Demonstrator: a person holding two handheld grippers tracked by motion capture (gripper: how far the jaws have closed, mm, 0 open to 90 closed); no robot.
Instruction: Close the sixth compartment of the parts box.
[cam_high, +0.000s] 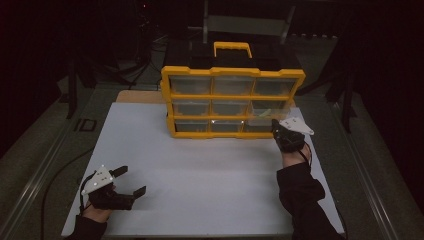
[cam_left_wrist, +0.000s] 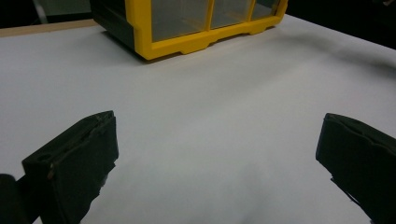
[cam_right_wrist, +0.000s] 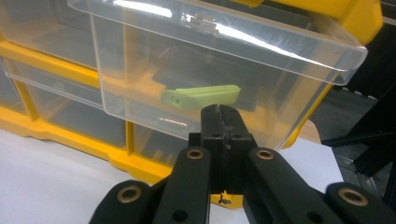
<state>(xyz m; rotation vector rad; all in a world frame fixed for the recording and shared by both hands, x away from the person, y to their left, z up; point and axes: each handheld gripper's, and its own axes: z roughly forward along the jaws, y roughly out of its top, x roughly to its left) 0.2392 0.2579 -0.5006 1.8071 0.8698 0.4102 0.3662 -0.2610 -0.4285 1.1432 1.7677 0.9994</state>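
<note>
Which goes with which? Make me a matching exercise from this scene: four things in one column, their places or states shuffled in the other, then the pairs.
Things:
1. left gripper
2. right gripper
3. green piece
4. handle

Places or states:
A. inside the clear drawer
B. jaws shut, close to that drawer's front
C. on top of the yellow cabinet
D. jaws wide open, over the white board

Pairs: 1-D, 2-B, 3-A, 4-C

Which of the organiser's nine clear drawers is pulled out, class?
The middle-row drawer at the right end of the yellow organiser. It juts forward of its frame and holds a green piece; the other drawers sit flush.
</note>
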